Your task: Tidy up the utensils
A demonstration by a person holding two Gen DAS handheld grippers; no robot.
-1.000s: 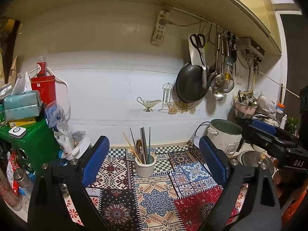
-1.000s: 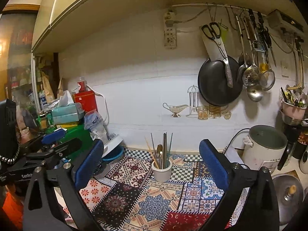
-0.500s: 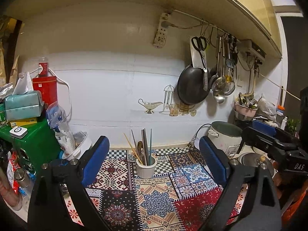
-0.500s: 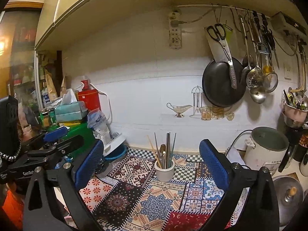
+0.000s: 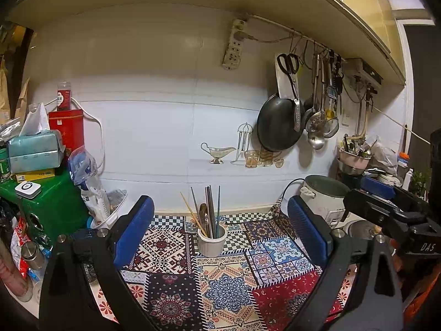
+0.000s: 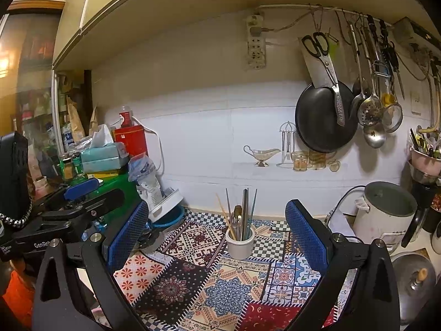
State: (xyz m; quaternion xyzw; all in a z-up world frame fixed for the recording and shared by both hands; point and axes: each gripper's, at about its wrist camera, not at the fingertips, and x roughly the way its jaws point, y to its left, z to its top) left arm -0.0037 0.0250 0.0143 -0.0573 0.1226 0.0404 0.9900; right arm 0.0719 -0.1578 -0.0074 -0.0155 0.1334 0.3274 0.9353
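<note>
A white ceramic cup (image 5: 211, 242) stands on the patterned mat (image 5: 228, 289) near the back wall and holds several utensils (image 5: 209, 209): chopsticks, metal sticks and a spoon. It also shows in the right wrist view (image 6: 239, 242) with its utensils (image 6: 242, 212). My left gripper (image 5: 220, 237) is open and empty, held back from the cup. My right gripper (image 6: 215, 237) is open and empty, also back from the cup. Each gripper shows at the edge of the other's view.
A rice cooker (image 5: 323, 198) stands at the right, with a pot lid (image 6: 413, 275) in front. A black pan (image 5: 278, 122), scissors and ladles hang on the wall. A green box (image 5: 46, 207), tissue pack (image 5: 34, 149) and bag (image 5: 88, 182) crowd the left.
Both grippers have drifted slightly, so the cup sits a little further right in both views. Both stay open and empty.
</note>
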